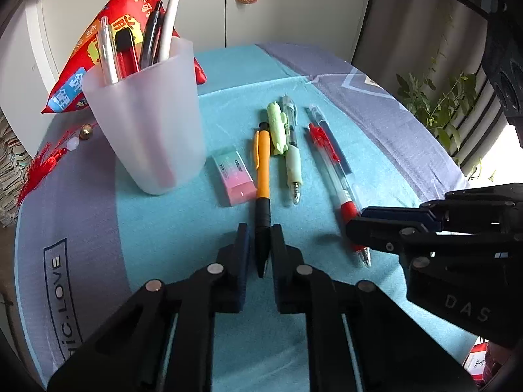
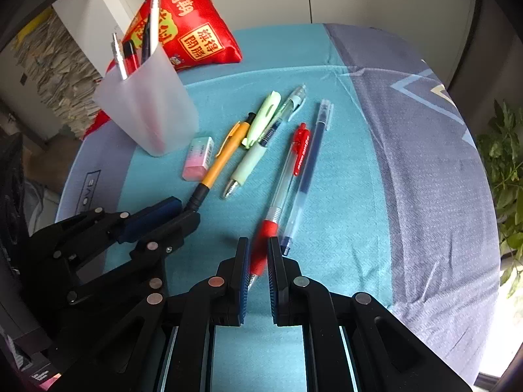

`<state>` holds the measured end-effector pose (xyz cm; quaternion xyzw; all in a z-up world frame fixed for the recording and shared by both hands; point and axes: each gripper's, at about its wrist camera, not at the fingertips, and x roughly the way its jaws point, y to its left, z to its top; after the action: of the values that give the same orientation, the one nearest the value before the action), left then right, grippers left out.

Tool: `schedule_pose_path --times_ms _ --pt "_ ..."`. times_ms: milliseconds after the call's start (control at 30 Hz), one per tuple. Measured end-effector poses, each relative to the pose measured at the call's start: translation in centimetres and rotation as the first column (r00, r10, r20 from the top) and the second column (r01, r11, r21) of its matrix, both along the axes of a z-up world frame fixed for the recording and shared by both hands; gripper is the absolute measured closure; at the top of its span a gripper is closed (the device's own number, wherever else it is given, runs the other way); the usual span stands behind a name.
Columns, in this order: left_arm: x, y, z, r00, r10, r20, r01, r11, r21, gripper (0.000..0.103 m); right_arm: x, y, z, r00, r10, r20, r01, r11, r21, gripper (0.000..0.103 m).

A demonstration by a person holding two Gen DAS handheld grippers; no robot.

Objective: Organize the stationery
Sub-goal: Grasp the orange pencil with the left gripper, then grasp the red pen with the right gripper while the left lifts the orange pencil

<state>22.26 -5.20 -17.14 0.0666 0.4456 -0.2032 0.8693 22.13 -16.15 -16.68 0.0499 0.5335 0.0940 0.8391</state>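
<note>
Pens lie in a loose row on the teal cloth of the counter (image 1: 376, 104), tips toward the cameras.

Left hand-held gripper (image 1: 263, 233): clenched on the black grip end of the orange pen (image 1: 262, 166). Both pads press against the barrel, and the tip pokes out below them. The pen lies flat on the cloth.

Right hand-held gripper (image 2: 258, 245): clamped on the red rubber grip of the red pen (image 2: 287, 176). Its clear barrel runs away up the cloth, and its tip is hidden behind the left pad.

Not gripped:
- green pen (image 1: 292, 150), between the orange and red ones, with a light green pen-shaped item (image 1: 277, 124) just beside its upper end
- blue pen (image 2: 307, 170), clear barrel, lying right alongside the red pen, apart from the right gripper's pad
- eraser (image 1: 233, 176), pink and mint, just beside the orange pen on the cup side

Frosted cup (image 1: 147, 124) stands upright beyond the eraser, already holding several pens. Red pouch (image 2: 193, 23) with yellow print sits behind the cup.
</note>
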Motion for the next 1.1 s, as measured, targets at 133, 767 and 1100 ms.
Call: schedule_pose_path --times_ms 133,767,1100 --pt "-0.5 0.2 0.1 1.0 -0.002 -0.015 0.002 1.0 -0.006 0.096 0.0 -0.1 -0.2 1.0 0.007 0.004 -0.007 1.0 0.013 0.094" --pt "-9.1 3.2 0.3 0.988 -0.141 -0.058 0.145 0.985 0.088 0.075 -8.1 -1.3 2.1 0.968 0.251 0.004 -0.25 0.966 -0.072 0.084" --pt "-3.5 0.6 0.0 0.997 -0.063 -0.044 0.066 0.996 0.059 0.069 0.2 1.8 2.3 0.969 0.24 0.062 -0.232 0.966 -0.116 0.073"
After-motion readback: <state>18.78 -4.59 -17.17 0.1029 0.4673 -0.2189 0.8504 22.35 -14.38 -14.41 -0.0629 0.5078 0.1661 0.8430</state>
